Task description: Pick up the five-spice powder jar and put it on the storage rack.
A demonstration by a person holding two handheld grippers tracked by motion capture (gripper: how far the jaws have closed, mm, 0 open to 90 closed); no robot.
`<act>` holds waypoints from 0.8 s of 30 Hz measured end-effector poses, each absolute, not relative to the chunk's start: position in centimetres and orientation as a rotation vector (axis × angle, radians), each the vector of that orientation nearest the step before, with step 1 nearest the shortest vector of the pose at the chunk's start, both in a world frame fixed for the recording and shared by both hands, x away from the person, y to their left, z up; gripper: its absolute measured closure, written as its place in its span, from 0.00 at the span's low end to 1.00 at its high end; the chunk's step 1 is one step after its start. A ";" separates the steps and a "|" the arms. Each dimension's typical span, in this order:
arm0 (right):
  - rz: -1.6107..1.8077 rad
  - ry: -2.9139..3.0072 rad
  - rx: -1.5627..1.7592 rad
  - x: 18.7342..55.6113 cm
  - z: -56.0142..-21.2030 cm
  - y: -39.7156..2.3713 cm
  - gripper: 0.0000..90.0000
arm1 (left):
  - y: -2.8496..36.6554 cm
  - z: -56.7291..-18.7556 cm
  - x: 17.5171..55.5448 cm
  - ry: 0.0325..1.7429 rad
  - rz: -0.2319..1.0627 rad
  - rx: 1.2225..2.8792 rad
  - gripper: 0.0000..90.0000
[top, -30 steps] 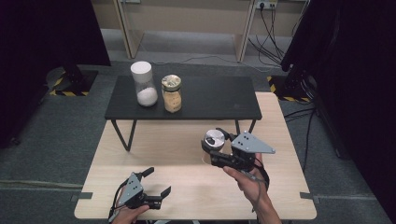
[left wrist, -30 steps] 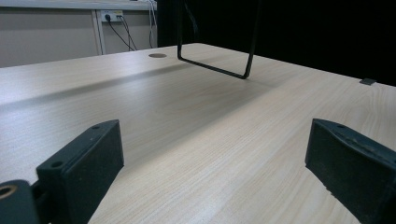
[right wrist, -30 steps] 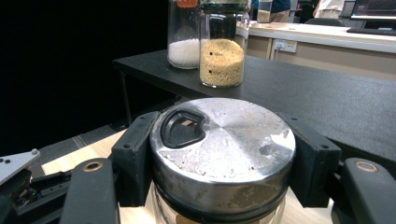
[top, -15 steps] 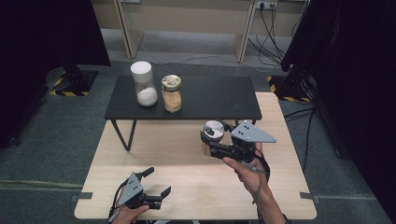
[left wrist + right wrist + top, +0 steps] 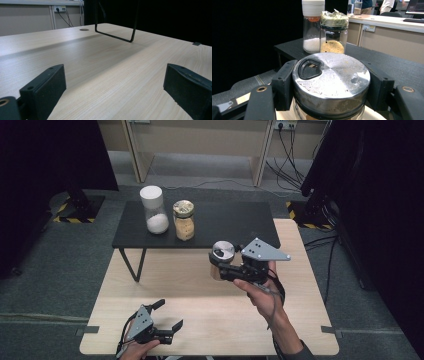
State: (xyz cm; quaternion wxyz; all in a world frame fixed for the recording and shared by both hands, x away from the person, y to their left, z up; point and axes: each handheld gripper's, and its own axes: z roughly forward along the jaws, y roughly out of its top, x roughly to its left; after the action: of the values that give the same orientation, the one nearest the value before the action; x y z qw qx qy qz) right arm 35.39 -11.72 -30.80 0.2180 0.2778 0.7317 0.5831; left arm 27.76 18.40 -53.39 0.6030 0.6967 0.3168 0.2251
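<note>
My right gripper (image 5: 218, 265) is shut on a glass jar with a round metal lid (image 5: 222, 251), held in the air above the wooden table (image 5: 200, 295), just in front of the black shelf (image 5: 225, 222). In the right gripper view both pads (image 5: 284, 85) press the sides of the lid (image 5: 332, 75). On the shelf stand a white-capped jar with white powder (image 5: 154, 210) and a jar of yellow grains (image 5: 183, 220). Near the table's front left edge, my left gripper (image 5: 167, 317) rests open with nothing between its fingers (image 5: 45, 87).
The black shelf stands on thin wire legs (image 5: 131, 265) over the far part of the wooden table. One leg (image 5: 115, 36) shows ahead in the left gripper view. Grey carpet surrounds the table; cables and dark stands lie beyond.
My right gripper has lifted the metal-lidded jar up and a little toward the black shelf. The left gripper has stayed where it was.
</note>
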 end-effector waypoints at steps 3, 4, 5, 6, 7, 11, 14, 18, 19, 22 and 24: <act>1.617 2.029 0.769 35.6 -30.6 -11.5 0.39 | 18.4 -53.4 27.8 0.733 0.522 1.613 0.04; 1.618 2.030 0.771 35.7 -30.5 -11.5 0.39 | 18.4 -53.4 27.8 0.733 0.522 1.613 0.04; 1.619 2.031 0.773 35.8 -30.4 -11.4 0.39 | 18.4 -53.4 27.8 0.733 0.521 1.613 0.04; 1.617 2.031 0.774 35.9 -30.3 -11.4 0.39 | 18.4 -53.4 27.8 0.734 0.521 1.612 0.04; 1.616 2.030 0.775 36.0 -30.2 -11.3 0.39 | 18.4 -53.4 27.8 0.734 0.521 1.612 0.04; 1.616 2.029 0.777 36.4 -29.8 -11.1 0.39 | 18.4 -53.4 27.8 0.736 0.520 1.610 0.04; 1.611 2.031 0.778 36.7 -29.5 -10.9 0.39 | 18.4 -53.4 27.8 0.735 0.519 1.610 0.04; 1.610 2.034 0.781 37.1 -29.2 -10.7 0.39 | 18.4 -53.4 27.8 0.734 0.520 1.611 0.04; 1.612 2.034 0.784 37.2 -29.1 -10.7 0.39 | 18.4 -53.4 27.8 0.735 0.519 1.611 0.04; 1.608 2.031 0.787 37.5 -28.8 -10.6 0.39 | 18.4 -53.4 27.7 0.734 0.520 1.611 0.04; 1.607 2.030 0.788 37.7 -28.7 -10.5 0.39 | 18.4 -53.4 27.7 0.734 0.520 1.611 0.04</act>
State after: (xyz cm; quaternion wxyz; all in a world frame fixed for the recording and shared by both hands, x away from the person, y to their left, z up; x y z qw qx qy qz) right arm 37.69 -10.48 -28.68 0.2159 0.2843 0.7323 0.5799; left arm 27.75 18.38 -53.39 0.6037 0.6961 0.3171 0.2246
